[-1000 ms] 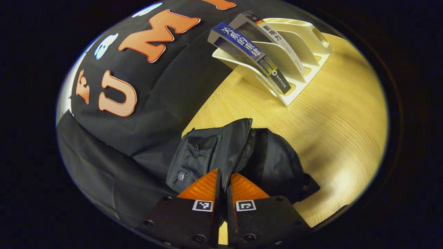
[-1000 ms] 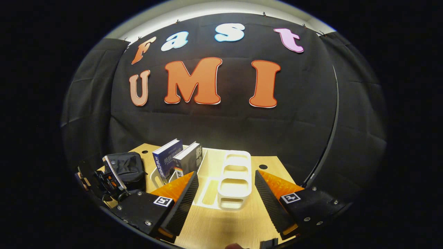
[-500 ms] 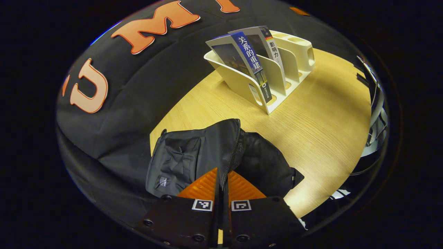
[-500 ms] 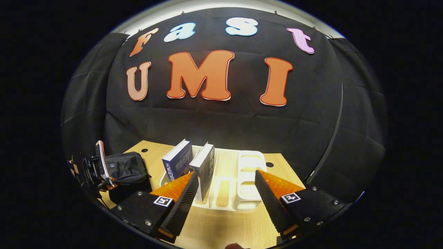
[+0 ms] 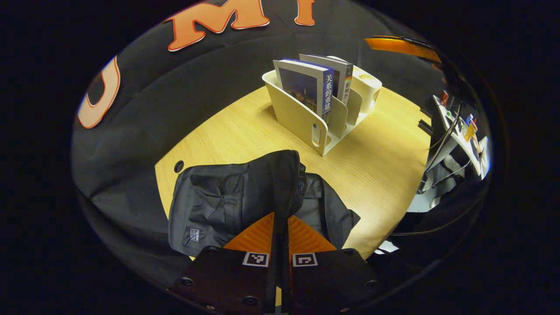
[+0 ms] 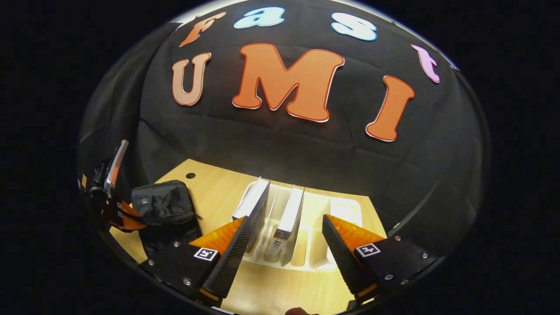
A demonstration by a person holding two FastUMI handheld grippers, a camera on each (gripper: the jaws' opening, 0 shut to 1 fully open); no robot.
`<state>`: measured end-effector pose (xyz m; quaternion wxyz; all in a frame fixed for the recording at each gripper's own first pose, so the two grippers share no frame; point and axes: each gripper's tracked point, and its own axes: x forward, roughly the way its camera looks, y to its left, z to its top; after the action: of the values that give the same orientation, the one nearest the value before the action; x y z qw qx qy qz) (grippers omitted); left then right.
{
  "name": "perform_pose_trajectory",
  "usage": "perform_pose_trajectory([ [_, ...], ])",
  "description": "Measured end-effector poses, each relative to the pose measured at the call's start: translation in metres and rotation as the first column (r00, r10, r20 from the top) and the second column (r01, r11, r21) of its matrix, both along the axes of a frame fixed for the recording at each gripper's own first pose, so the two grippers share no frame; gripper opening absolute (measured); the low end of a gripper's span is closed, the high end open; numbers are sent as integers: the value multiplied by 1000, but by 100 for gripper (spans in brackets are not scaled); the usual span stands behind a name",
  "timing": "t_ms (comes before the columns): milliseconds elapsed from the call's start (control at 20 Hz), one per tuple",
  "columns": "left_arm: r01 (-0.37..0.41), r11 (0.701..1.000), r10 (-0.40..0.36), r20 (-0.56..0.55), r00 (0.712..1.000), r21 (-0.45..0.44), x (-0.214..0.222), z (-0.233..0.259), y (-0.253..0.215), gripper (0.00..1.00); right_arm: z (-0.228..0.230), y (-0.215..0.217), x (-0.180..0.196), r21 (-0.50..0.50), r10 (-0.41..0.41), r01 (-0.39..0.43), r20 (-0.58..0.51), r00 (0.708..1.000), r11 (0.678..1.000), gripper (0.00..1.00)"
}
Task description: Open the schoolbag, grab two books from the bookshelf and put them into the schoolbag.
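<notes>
The left hand-held gripper (image 5: 281,223) is pinched on the schoolbag (image 5: 245,197) flap at its zipper, holding the bag up on the surface (image 5: 385,153). The right hand-held gripper (image 6: 284,232), jaws wide, hangs before the bookshelf (image 6: 332,245); next it likely straddles the nearer book (image 6: 286,218) and closes.

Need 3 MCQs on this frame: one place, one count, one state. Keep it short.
1. Where do the books stand?
A. in the white bookshelf
B. flat on the table
C. inside the schoolbag

2. How many books are in the bookshelf?
A. one
B. two
C. four

3. What state is the right claw in?
A. shut on a book
B. shut on the schoolbag
C. open, holding nothing

Answers:
1. A: both books stand upright in the bookshelf's slots.
2. B: the right gripper view shows two books side by side.
3. C: its fingers are spread wide before the bookshelf, while the left claw pinches the schoolbag at its zipper edge.
</notes>
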<state>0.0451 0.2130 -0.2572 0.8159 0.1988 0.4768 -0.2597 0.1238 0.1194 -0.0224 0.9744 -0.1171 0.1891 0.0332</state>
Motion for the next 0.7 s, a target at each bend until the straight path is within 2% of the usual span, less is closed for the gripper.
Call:
perform_pose_trajectory([
  [200, 0, 998, -6, -91, 996, -62, 4, 13, 8, 6, 2, 18, 23, -29, 13, -15, -61, 998, 999, 98],
  [350, -10, 995, -4, -138, 990, -102, 13, 22, 10, 6, -7, 35, 38, -6, 24, -26, -155, 988, 1000, 99],
  [700, 45, 996, -56, -147, 988, -75, 29, 41, 21, 6, -42, 63, 76, 48, 52, -37, -366, 929, 998, 99],
])
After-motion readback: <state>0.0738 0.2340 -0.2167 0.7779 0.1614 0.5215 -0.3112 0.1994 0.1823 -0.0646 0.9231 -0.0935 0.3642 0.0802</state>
